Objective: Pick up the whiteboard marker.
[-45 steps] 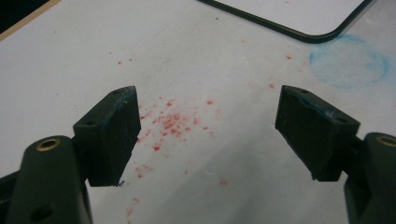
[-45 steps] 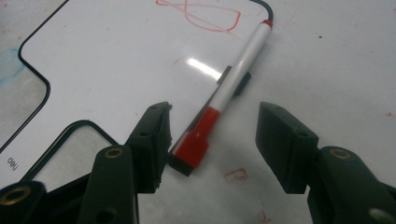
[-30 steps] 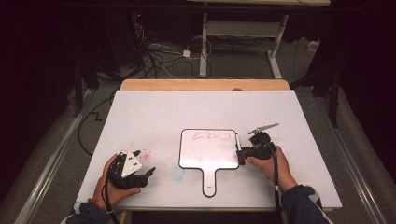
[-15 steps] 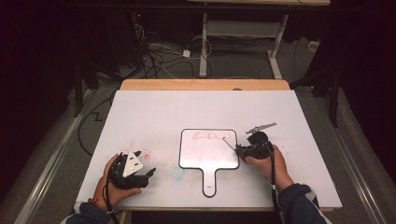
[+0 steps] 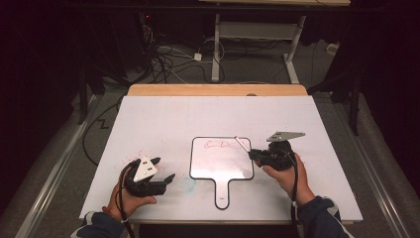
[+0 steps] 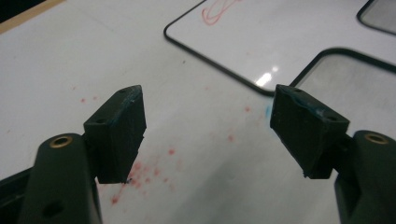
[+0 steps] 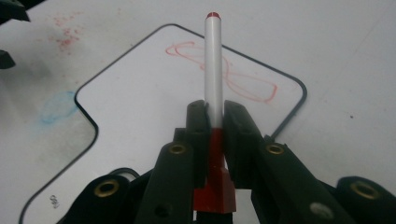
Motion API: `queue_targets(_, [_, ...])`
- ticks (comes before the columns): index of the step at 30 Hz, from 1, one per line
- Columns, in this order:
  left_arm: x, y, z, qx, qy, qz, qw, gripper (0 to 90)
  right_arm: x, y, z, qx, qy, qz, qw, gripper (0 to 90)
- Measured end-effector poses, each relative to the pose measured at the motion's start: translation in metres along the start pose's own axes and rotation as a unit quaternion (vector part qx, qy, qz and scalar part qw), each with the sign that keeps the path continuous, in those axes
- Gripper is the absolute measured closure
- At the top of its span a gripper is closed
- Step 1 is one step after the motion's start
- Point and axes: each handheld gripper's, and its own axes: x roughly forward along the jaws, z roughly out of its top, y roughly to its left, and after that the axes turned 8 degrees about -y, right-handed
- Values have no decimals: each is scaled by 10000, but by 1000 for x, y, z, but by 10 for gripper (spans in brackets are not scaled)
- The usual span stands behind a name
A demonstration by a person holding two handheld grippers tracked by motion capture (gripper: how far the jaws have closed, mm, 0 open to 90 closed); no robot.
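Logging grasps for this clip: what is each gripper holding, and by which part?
The right gripper clamps a white marker with red tip and red cap end near its capped rear end. The left gripper is open and holds nothing.

Nothing here reads as proper lettering — the small whiteboard [image 5: 221,157] carries only a red scribble [image 7: 219,70], loops rather than words, and a tiny dark mark on its handle [image 7: 54,201] is too small to make out.
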Motion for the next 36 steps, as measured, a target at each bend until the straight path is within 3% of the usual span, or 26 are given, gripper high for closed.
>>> queue_targets(3, [5,-3,11,-128,-185,-157,9996,270,-3,10,3,-107,-156,101,9998,820])
queue_targets(6, [9,-5,19,-115,-250,-197,9994,283,-4,16,5,-232,-225,106,9994,820])
queue_targets(7, [14,-7,28,-30,-313,-215,9993,283,-7,23,7,-120,-392,326,9986,820])
queue_targets(10, [17,-10,37,-100,-452,-327,9984,283,-11,37,10,-275,-580,384,9972,820])
queue_targets(12, [22,-14,48,-268,-665,-563,9958,284,-12,45,11,-408,-753,501,9951,820])
queue_targets(15, [27,-18,59,-449,-844,-677,9931,303,-11,55,10,-539,-854,634,9929,820])
queue_targets(18, [34,-20,68,-707,-1007,-883,9885,327,-8,63,8,-688,-930,794,9901,820])
queue_targets(19, [34,-20,68,-707,-1007,-883,9885,339,-8,63,8,-688,-930,794,9901,820])
queue_targets(20, [38,-23,73,-831,-1069,-1046,9853,354,-6,68,7,-782,-932,827,9891,820])
queue_targets(27, [56,-36,83,-1059,-1149,-1481,9765,420,-3,75,4,-970,-1046,953,9852,820])
queue_targets(28, [59,-43,85,-1434,-1340,-1552,9682,438,-2,76,4,-1004,-1041,926,9851,820])
queue_targets(30, [62,-46,86,-1498,-1384,-1726,9636,468,-1,78,3,-1073,-1026,980,9840,820])
queue_targets(31, [62,-47,87,-1503,-1413,-1762,9625,506,-1,80,2,-1111,-1022,932,9841,820])
queue_targets(32, [61,-43,87,-1192,-1294,-1837,9671,546,0,80,2,-1152,-1018,861,9843,820])
queue_targets(36, [61,-45,89,-1148,-1409,-1965,9635,645,0,80,1,-1195,-1004,876,9838,820])
